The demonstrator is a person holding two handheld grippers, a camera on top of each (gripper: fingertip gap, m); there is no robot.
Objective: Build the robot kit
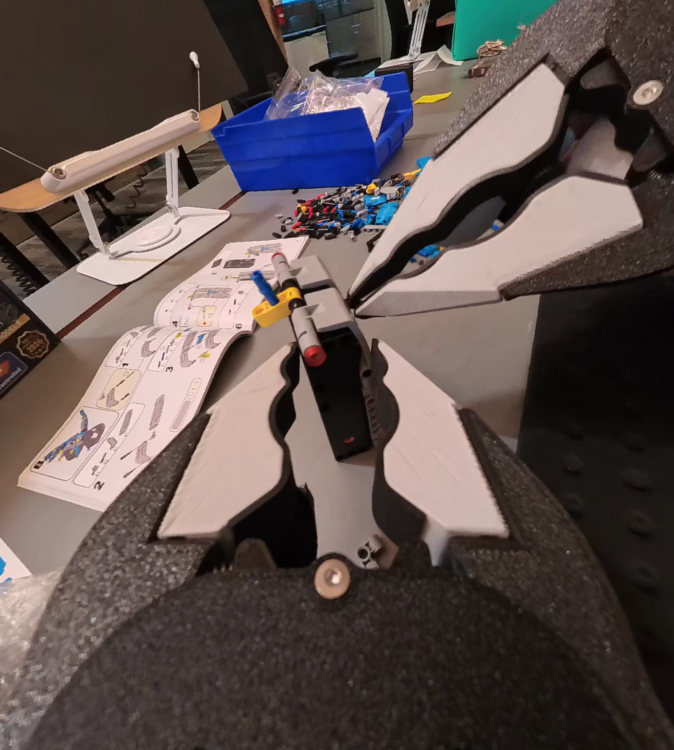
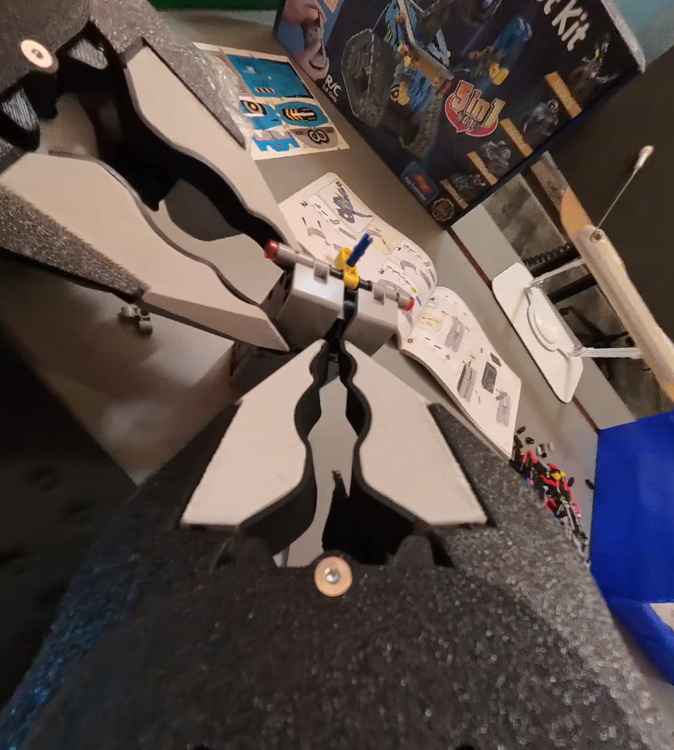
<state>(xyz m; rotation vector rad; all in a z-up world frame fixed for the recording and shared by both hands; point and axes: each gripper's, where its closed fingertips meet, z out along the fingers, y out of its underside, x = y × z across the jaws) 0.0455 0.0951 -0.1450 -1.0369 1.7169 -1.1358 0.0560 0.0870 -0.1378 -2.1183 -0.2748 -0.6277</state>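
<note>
My left gripper (image 1: 333, 353) is shut on the black body (image 1: 339, 406) of a brick assembly held above the table. The assembly has two grey blocks (image 1: 327, 300) on top, a grey axle (image 1: 299, 312) with red ends, a yellow connector (image 1: 270, 310) and a blue pin (image 1: 261, 284). My right gripper (image 1: 353, 308) comes in from the upper right, its tips closed at the grey blocks' edge. In the right wrist view my right gripper (image 2: 333, 345) pinches a thin black piece between the two grey blocks (image 2: 315, 300). The left gripper (image 2: 282, 296) enters there from the upper left.
An open instruction booklet (image 1: 144, 389) lies under the assembly. A pile of small bricks (image 1: 351, 211) and a blue bin (image 1: 311, 142) with plastic bags sit beyond. A white stand (image 1: 148, 239), the kit box (image 2: 469, 81), a sticker sheet (image 2: 286, 105) and a loose grey piece (image 1: 369, 552) are nearby. The tips of both grippers are at nearly the same place.
</note>
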